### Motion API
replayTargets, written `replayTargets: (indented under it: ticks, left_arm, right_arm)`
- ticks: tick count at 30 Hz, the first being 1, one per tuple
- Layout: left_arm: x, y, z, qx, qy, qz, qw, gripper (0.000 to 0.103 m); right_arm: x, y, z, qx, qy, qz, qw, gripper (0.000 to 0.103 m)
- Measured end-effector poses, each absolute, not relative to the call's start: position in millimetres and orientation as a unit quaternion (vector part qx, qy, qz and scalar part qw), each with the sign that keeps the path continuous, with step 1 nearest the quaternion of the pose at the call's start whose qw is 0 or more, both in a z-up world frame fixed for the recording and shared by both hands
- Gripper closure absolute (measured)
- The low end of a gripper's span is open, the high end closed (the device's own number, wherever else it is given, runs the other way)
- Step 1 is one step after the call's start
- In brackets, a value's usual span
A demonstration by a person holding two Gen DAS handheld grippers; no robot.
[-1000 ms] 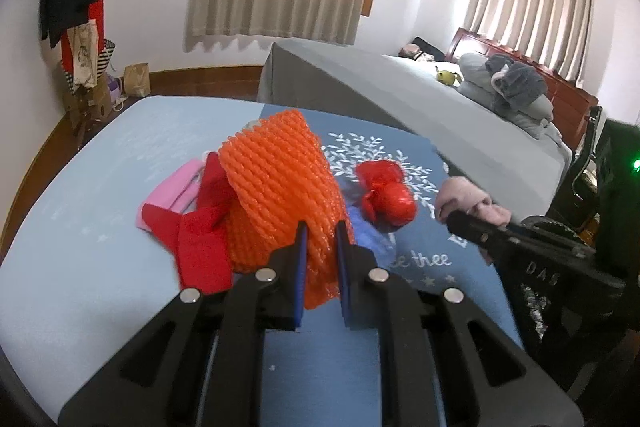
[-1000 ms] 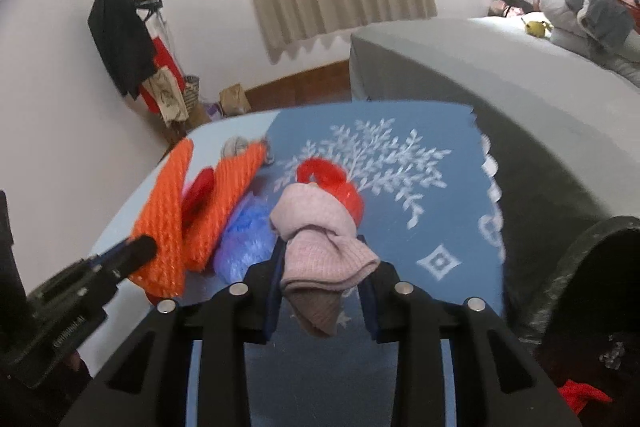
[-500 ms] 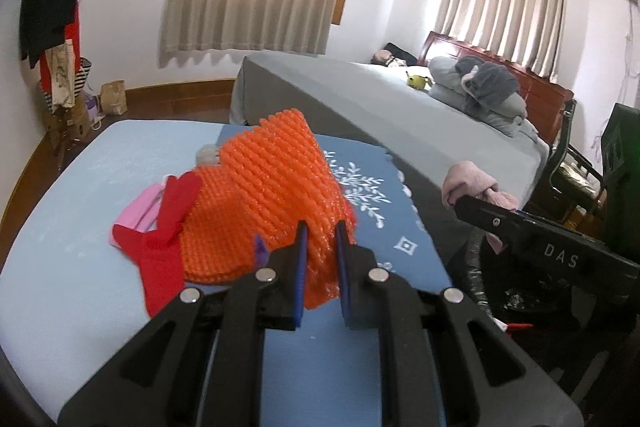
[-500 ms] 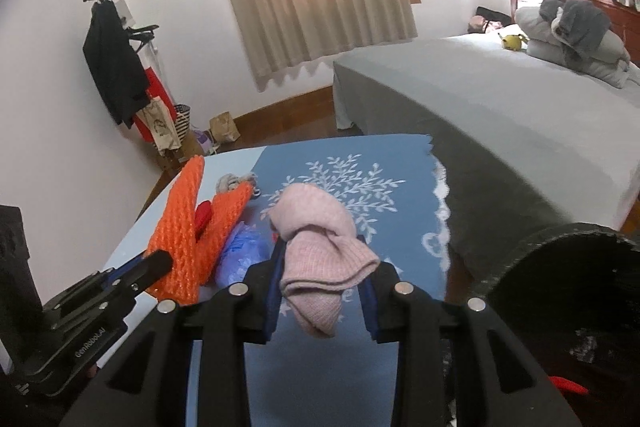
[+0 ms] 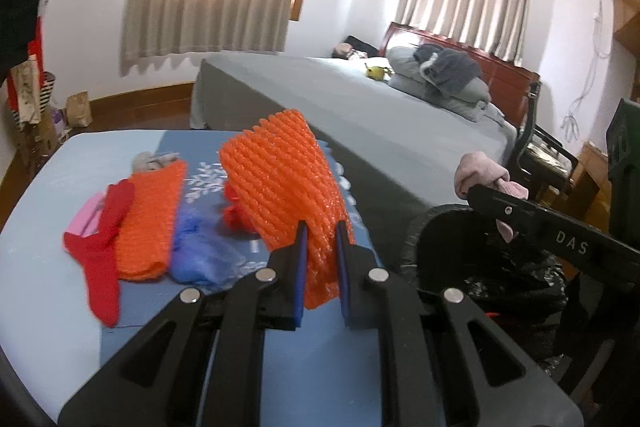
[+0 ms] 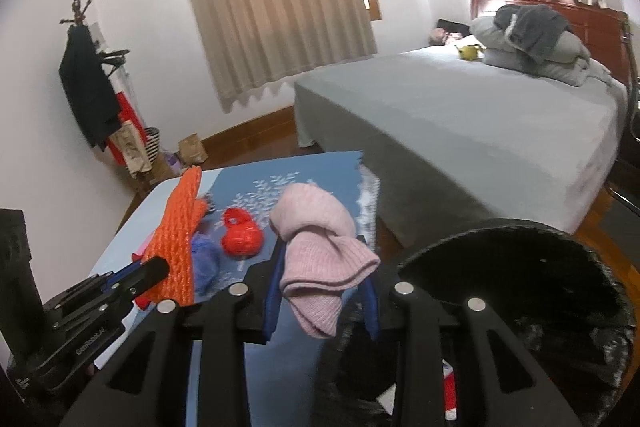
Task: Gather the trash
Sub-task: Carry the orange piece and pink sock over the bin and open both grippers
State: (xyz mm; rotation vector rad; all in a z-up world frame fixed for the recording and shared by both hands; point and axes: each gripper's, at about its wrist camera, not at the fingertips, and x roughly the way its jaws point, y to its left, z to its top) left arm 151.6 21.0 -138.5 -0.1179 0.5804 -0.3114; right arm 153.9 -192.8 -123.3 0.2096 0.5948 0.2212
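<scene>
Two grippers carry soft trash toward a black-lined bin (image 5: 480, 267) beside a blue table (image 5: 48, 291). The left gripper (image 5: 320, 267) is clamped on the low edge of an orange foam net (image 5: 280, 183), which stands up at 12 o'clock from its jaws: light, springy, easily crushed, best pinched at a folded edge. The right gripper (image 6: 324, 291) pinches a pink knit (image 6: 320, 251), limp and draping, best taken at mid-bundle; the bin mouth lies at its 3 o'clock. Left on the table: a second net (image 5: 154, 219), a red sock (image 5: 102, 267), possibly blue mesh (image 5: 200, 251).
</scene>
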Motion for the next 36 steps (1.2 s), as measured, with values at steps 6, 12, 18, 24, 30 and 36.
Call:
replayTargets:
  ticks: [6,12,18,24,30,36]
  left_arm:
    - [151.7,-9.3,-138.1,-0.049,0.286,-0.188,0.938,0.091]
    - [154.0,-44.5,-139.6,-0.037,0.289,-0.223,0.93,0.091]
    - [152.3,-75.5,-143.6,-0.025,0.293,-0.257,0.921,0.091]
    - [149.3,-103.9,-150.4,-0.013,0.3,-0.288,0.909,0.091]
    - [148.7,-134.9,-161.1,0.001,0.309,-0.314,0.898,0.091]
    - [152.8,-151.8,-168.8,0.0,0.318,-0.329,0.889,0.086]
  right_arm:
    - [143.5,-218.9,-120.8,0.108,0.287,0.08,0.949,0.07]
    - [130.3,-248.1,-124.0,0.115,0.286,0.048,0.95,0.07]
    - [117.1,-279.7,-127.1,0.124,0.286,0.012,0.95,0.07]
    - [104.6,-307.4,-131.6,0.13,0.287,-0.022,0.949,0.07]
    - [95.3,-326.3,-139.9,0.137,0.291,-0.045,0.946,0.07]
    - [90.6,-340.0,-147.4,0.142,0.298,-0.06,0.942,0.067]
